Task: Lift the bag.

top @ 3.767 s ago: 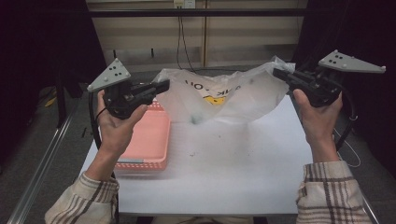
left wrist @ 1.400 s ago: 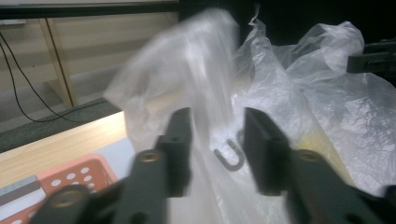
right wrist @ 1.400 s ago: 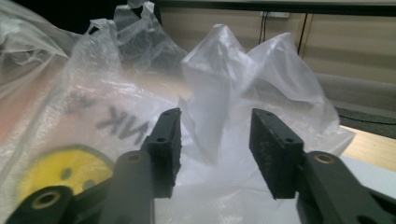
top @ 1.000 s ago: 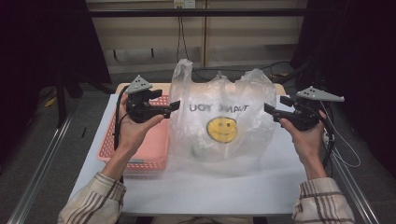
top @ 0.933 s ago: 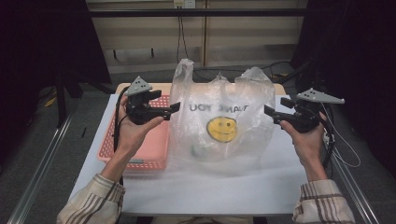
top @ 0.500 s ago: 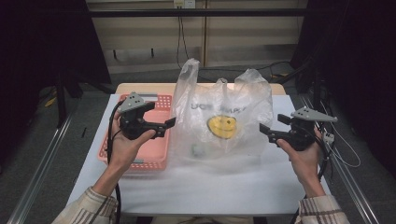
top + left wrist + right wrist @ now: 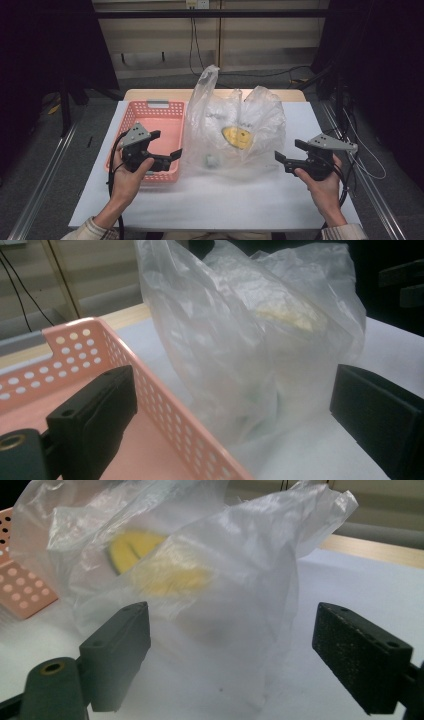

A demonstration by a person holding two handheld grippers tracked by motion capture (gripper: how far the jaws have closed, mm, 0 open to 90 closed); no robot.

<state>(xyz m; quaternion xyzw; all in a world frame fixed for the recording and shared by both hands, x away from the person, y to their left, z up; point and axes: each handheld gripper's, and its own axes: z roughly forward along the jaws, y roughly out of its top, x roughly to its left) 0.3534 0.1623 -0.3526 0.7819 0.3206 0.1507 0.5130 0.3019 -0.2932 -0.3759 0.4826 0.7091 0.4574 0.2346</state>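
Observation:
A clear plastic bag [image 7: 235, 125] with a yellow smiley print [image 7: 237, 135] stands slumped on the white table [image 7: 210, 200], a small pale item [image 7: 211, 161] inside it. My left gripper [image 7: 169, 142] hovers over the pink basket [image 7: 155, 112], just left of the bag. It is open after widening a moment ago, with nothing between its pads. My right gripper [image 7: 286, 150] is right of the bag, and its jaws have just been opening, also with nothing between them. In the left gripper view the bag [image 7: 250, 330] rises ahead of my left gripper [image 7: 235, 415]. In the right gripper view the bag [image 7: 200, 555] stands ahead of my right gripper [image 7: 240, 650].
The perforated pink basket [image 7: 75, 355] lies against the bag's left side. Its corner [image 7: 20, 590] shows in the right gripper view. Bare white tabletop runs along the near edge. Cables [image 7: 195, 45] hang down a wall behind the table, and dark floor lies on both sides.
Both hands have dropped and drawn back toward the near edge. The bag's handles have left the jaws, and the bag has sunk from stretched wide to slumped.

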